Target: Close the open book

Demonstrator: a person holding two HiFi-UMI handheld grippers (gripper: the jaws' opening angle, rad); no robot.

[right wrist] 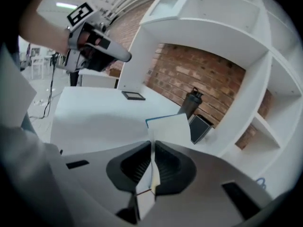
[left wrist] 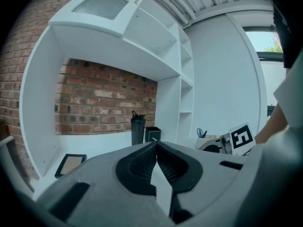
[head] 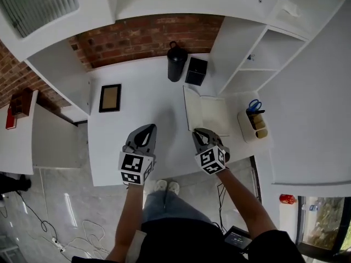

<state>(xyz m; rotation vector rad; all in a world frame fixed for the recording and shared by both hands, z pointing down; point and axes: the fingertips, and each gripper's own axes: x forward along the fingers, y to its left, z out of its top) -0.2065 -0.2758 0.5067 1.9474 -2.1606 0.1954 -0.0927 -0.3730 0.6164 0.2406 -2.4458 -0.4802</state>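
Note:
The open book lies on the white desk at the right, its pale pages facing up. My right gripper is at the book's near edge. In the right gripper view, a leaf of the book with a blue edge stands up between the jaws. My right gripper is shut on it. My left gripper hovers over bare desk to the left of the book. Seen in its own view, the left gripper is shut with nothing held.
A black bottle and a black box stand at the back by the brick wall. A framed picture lies at the left. A pen holder with scissors sits right of the book. White shelves rise at the right.

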